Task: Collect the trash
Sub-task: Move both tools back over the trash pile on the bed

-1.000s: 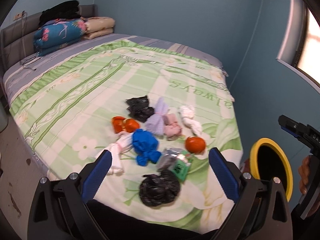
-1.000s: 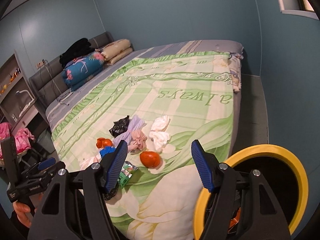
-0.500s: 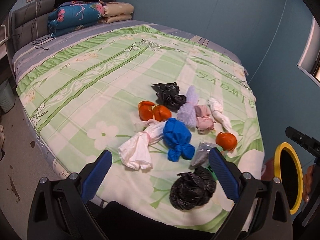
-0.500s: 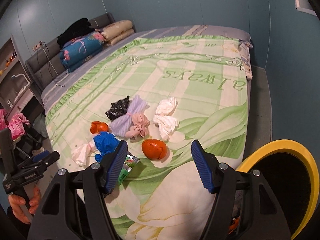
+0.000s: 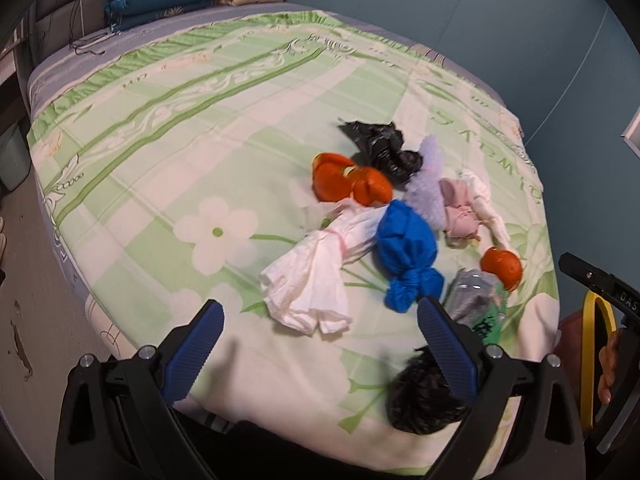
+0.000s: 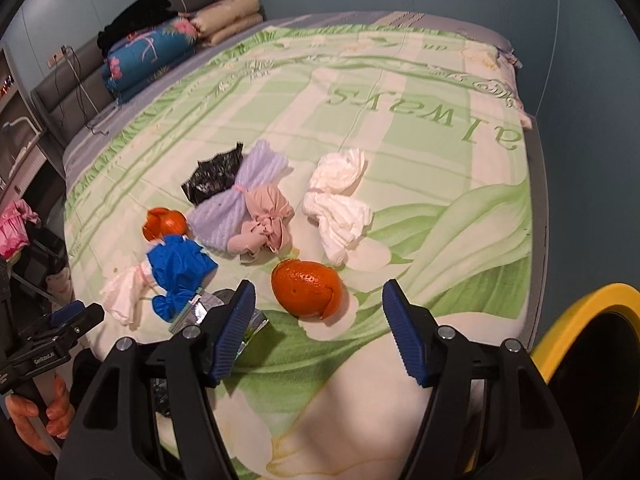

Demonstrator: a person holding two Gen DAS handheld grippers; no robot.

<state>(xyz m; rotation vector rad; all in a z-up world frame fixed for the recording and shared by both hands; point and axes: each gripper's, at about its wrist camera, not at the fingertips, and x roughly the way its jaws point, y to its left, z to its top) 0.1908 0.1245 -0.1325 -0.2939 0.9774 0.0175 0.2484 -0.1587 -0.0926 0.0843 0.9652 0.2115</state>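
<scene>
Blue ribbed pads are seen on both tools, each held with its jaws spread wide and with nothing between them. The left tool (image 5: 318, 344) is held above the near edge of the bed (image 5: 168, 168), with a crumpled black bag (image 5: 424, 400) lying just behind its right finger and a white tied bundle (image 5: 316, 276) seen in the gap ahead. The right tool (image 6: 318, 328) is held low over the bedspread, and an orange peel (image 6: 306, 288) is framed between its fingers, not touched by either. A yellow-rimmed bin (image 6: 592, 360) is seen at the right edge of the right wrist view, beside the bed. Next to the left finger of the right tool, a silver and green wrapper (image 6: 208, 312) is partly hidden. The trash is gathered in a loose cluster on the near half of the bed: a blue tied bundle (image 5: 408, 252) is pressed against the white one, and a second orange peel (image 5: 348, 184) lies just beyond them. Farther in, a lilac bundle (image 6: 240, 200) and a pink bundle (image 6: 266, 220) are touching, with a flat black bag (image 6: 214, 178) behind the lilac one and a white knotted bundle (image 6: 338, 204) set a little apart to the right. At the headboard, a folded blue floral quilt (image 6: 148, 56) and beige pillows (image 6: 228, 18) are stacked.
</scene>
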